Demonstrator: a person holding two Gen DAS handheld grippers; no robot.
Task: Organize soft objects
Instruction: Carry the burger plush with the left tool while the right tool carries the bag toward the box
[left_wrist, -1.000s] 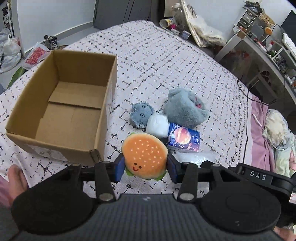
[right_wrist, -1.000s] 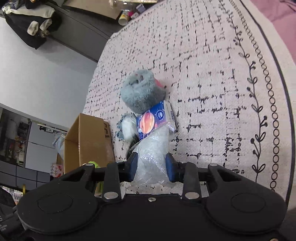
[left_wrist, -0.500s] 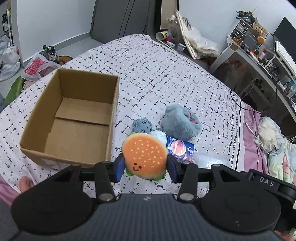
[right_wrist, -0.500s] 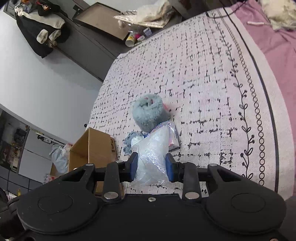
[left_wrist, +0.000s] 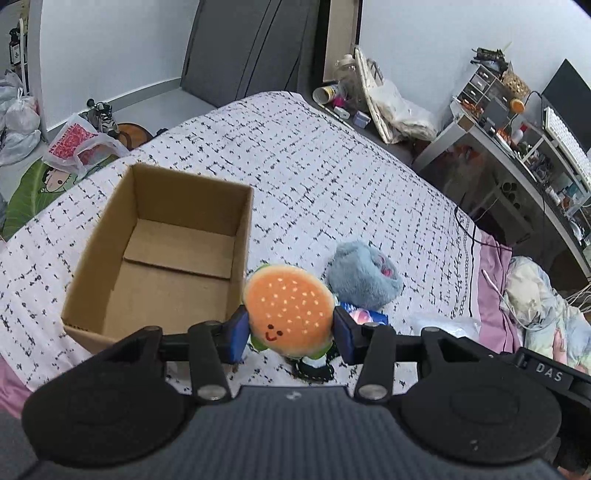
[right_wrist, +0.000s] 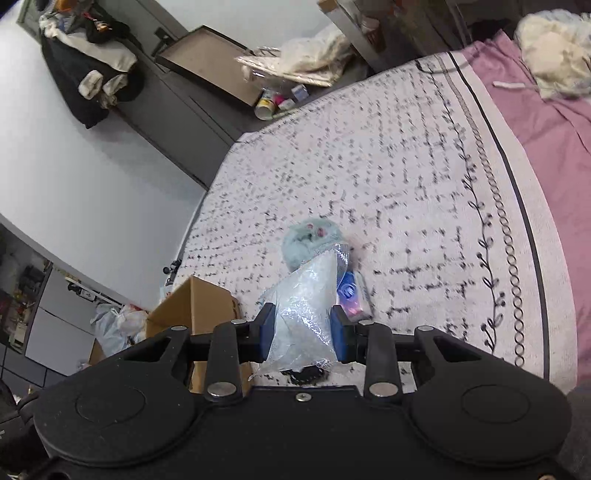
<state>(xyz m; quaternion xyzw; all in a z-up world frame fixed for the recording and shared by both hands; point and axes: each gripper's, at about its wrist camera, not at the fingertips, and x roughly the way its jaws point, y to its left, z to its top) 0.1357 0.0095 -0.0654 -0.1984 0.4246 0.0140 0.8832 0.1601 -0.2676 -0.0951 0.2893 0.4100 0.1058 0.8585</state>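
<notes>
Left wrist view: burger plush (left_wrist: 289, 312) is sitting pinched in left gripper (left_wrist: 290, 334), hanging above bed (left_wrist: 332, 177) beside open cardboard box (left_wrist: 162, 258); right gripper (right_wrist: 303, 334) is squeezing clear plastic bag (right_wrist: 304, 314).

The patterned bed (left_wrist: 332, 177) carries a cardboard box (left_wrist: 162, 258) and grey plush (left_wrist: 364, 275).
</notes>
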